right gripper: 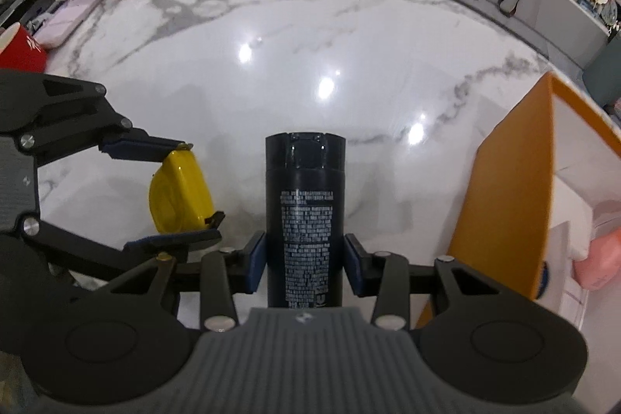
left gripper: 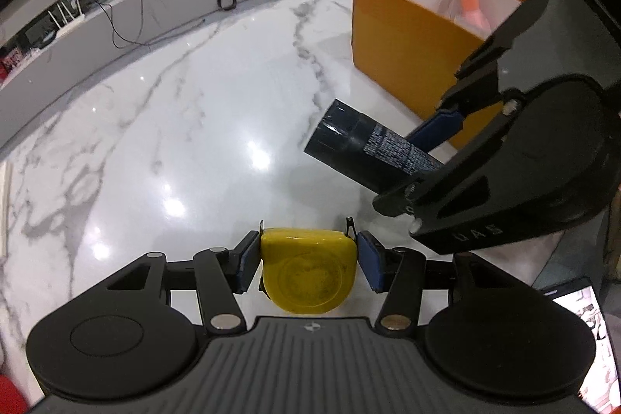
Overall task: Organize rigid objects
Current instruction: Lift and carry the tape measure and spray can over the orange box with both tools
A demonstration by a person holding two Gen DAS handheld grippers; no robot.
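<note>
Holding: yellow tape measure (left gripper: 308,268), left claw (left gripper: 308,258) clamped on sides, hard, slick | dark bottle (right gripper: 304,216), right claw (right gripper: 304,264) clamped mid-body, rigid, smooth | orange box (right gripper: 504,204) right.

Pretty bright overall, lit from overhead: the glossy marble desk (left gripper: 174,111) throws back a cluster of round white hotspots, so there's glare mid-surface in both views. Shadows under things are soft and faint. Heavy fisheye bend, the desk's far edge curves hard and the corners go black. The orange box (right gripper: 500,204) looks smeared along its near edge in the right wrist view, probably motion blur. The pink bottle (left gripper: 471,8) inside it is soft and slightly washed out. White print on the dark bottle (right gripper: 305,220) stays fairly crisp.
</note>
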